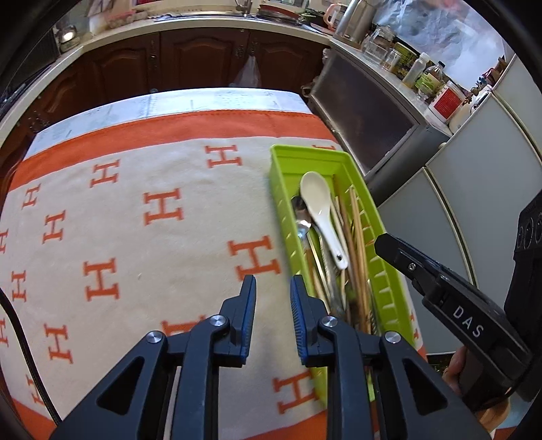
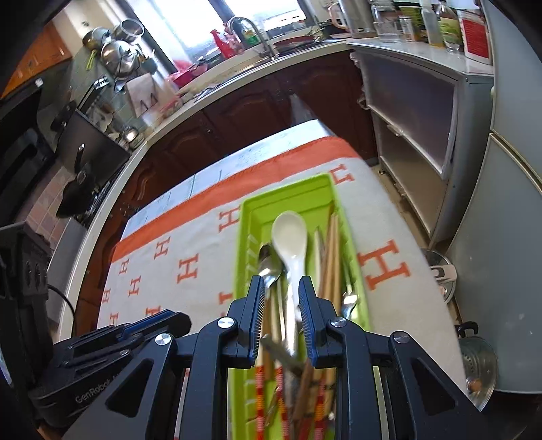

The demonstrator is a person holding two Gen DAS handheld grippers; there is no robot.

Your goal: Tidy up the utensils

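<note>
My left gripper (image 1: 272, 284) and right gripper (image 2: 281, 286) are black plastic, with blue ribbed pads (image 1: 298, 321) inside each finger and round silver screws (image 1: 218, 320) at the hinges. White letters "DAS" (image 1: 469, 321) mark one side. A black cable (image 1: 20, 342) trails away.

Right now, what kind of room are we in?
Most likely a home kitchen. A sink faucet stands by the window, shiny metal pots are stacked on the counter, and a green utensil tray with a white ceramic spoon and wooden chopsticks sits on the cloth-covered table.
</note>
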